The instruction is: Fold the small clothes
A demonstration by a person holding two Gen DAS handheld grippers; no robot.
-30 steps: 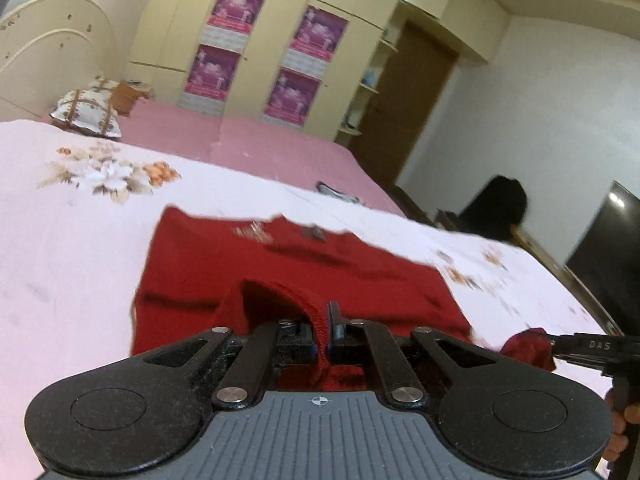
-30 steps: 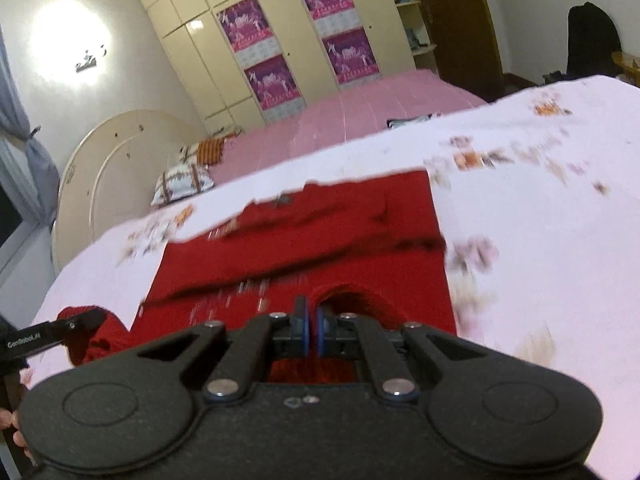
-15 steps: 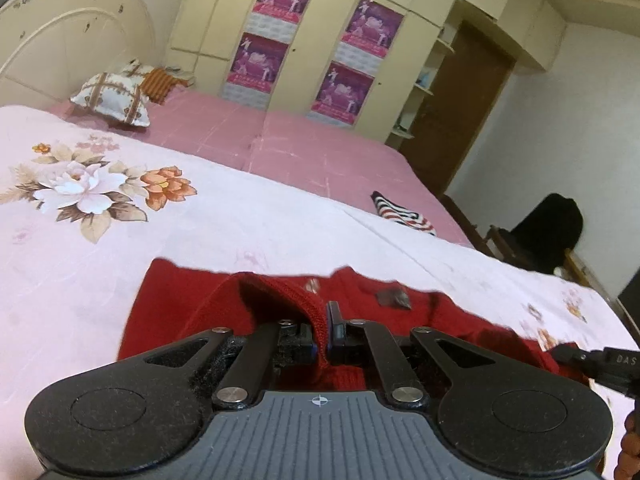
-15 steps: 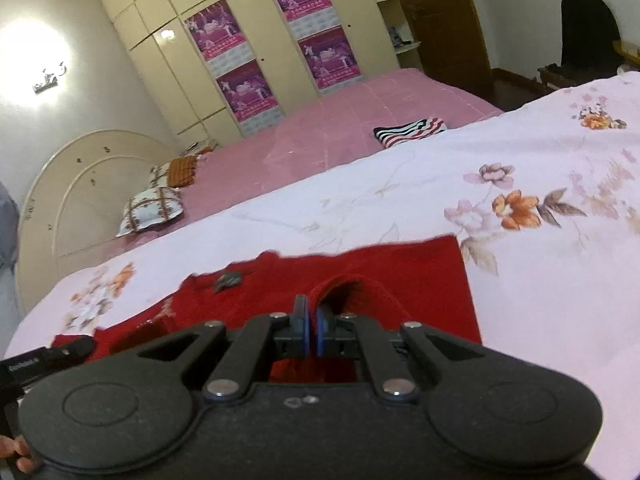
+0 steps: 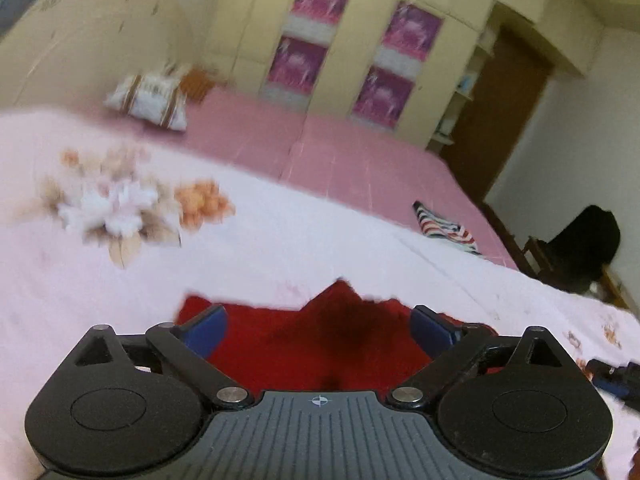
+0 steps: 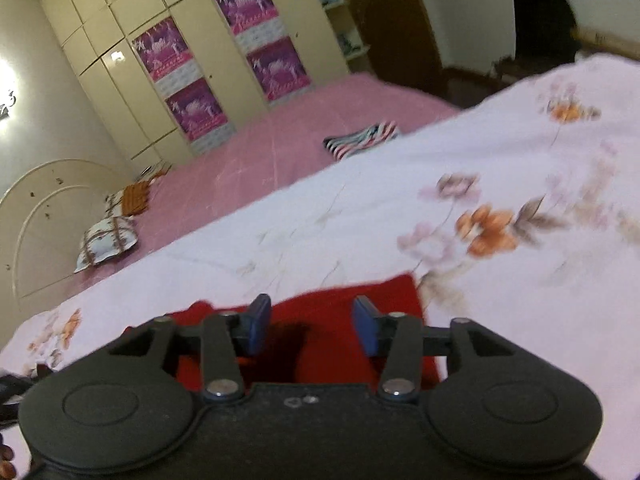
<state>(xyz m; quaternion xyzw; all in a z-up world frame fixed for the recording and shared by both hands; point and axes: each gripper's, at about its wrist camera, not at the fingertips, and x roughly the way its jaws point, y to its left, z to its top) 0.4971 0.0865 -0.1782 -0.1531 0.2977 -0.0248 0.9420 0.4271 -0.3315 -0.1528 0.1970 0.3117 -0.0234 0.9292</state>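
Note:
A small red knitted garment (image 5: 320, 340) lies on the floral bedsheet, just beyond my fingers; it also shows in the right wrist view (image 6: 328, 320). My left gripper (image 5: 318, 328) is open over the garment's near edge, its blue pads (image 5: 204, 330) spread wide and holding nothing. My right gripper (image 6: 312, 326) is open too, with blue pads (image 6: 366, 330) apart above the red cloth. Most of the garment is hidden under the gripper bodies. The right gripper's tip (image 5: 616, 378) shows at the right edge of the left wrist view.
The pale floral sheet (image 5: 280, 248) covers the near bed. A pink bed (image 6: 288, 148) behind it carries a striped folded cloth (image 5: 444, 228), also in the right wrist view (image 6: 360, 138), and pillows (image 5: 150, 98). Wardrobes (image 6: 224, 60) with purple posters line the far wall.
Both grippers were shut on folds of the red garment and carried them forward; now both have opened and let the cloth drop flat on the sheet.

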